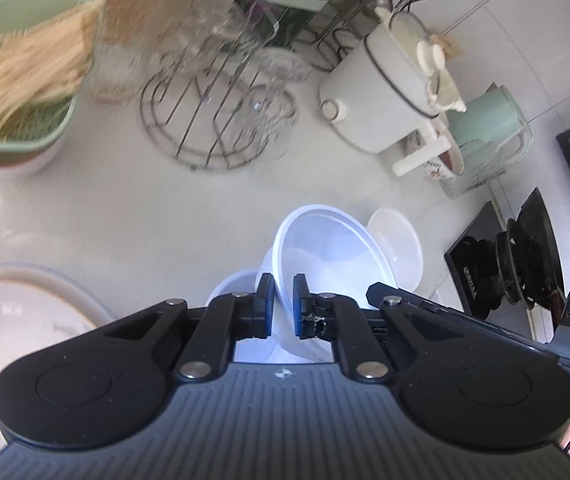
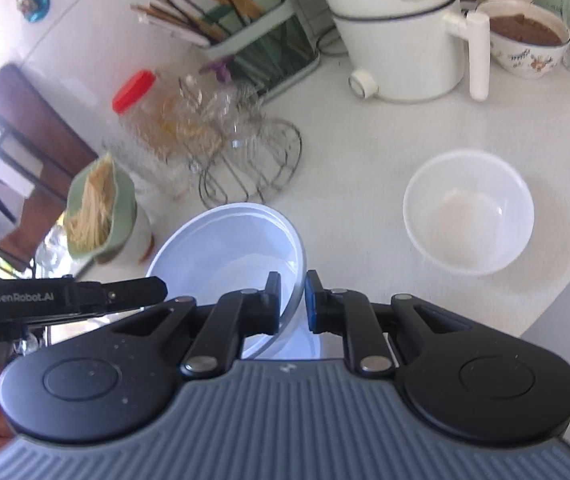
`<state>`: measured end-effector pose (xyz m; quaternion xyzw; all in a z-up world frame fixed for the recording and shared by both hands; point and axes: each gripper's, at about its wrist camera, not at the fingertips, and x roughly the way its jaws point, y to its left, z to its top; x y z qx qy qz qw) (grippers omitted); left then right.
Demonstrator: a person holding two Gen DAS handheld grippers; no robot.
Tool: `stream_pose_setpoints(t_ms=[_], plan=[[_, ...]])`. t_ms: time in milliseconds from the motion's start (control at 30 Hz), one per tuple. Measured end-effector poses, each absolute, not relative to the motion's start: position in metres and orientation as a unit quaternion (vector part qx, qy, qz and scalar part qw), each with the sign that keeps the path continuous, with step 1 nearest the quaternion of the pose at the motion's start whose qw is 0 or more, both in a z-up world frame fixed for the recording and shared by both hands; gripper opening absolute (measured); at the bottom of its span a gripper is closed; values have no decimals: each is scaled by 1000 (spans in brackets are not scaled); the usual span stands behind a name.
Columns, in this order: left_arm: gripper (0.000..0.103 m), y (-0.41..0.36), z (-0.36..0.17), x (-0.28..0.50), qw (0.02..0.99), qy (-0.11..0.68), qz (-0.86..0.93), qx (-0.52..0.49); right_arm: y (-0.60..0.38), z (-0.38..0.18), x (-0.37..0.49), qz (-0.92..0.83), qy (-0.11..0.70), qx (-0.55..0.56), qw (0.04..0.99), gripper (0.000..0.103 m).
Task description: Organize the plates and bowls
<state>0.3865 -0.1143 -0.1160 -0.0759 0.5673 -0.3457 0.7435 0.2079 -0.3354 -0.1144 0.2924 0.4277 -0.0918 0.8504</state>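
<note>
A translucent white plastic bowl (image 1: 325, 248) is held tilted above the white counter. My left gripper (image 1: 283, 285) is shut on its near-left rim. In the right wrist view the same bowl (image 2: 225, 248) has my right gripper (image 2: 292, 282) shut on its right rim. A finger of the right gripper (image 1: 383, 293) shows beside the bowl in the left wrist view. The left gripper's body (image 2: 85, 294) reaches toward the bowl's left side. A paler bowl shape (image 1: 233, 288) shows just beneath it. Another white bowl (image 2: 469, 212) stands alone on the counter. A patterned plate (image 1: 25, 304) lies at the lower left.
A wire rack (image 2: 253, 168) with glassware stands behind the bowl, beside a red-capped jar (image 2: 137, 92). A green basket of noodles (image 1: 25, 72), a white pot (image 2: 397, 40), a chopstick holder (image 2: 257, 40) and a patterned bowl (image 2: 525, 44) line the back. A black stove (image 1: 517, 268) lies right; the counter edge (image 2: 565, 280) curves nearby.
</note>
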Motion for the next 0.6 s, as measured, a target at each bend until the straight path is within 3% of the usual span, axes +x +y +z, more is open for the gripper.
stream_pose_setpoints(t_ms=[333, 600], plan=[[11, -108, -135, 369, 753, 576, -314, -47, -315, -140, 205, -66, 478, 271, 833, 17], [12, -108, -138, 364, 764, 573, -294, -37, -313, -142, 204, -54, 474, 267, 838, 17]])
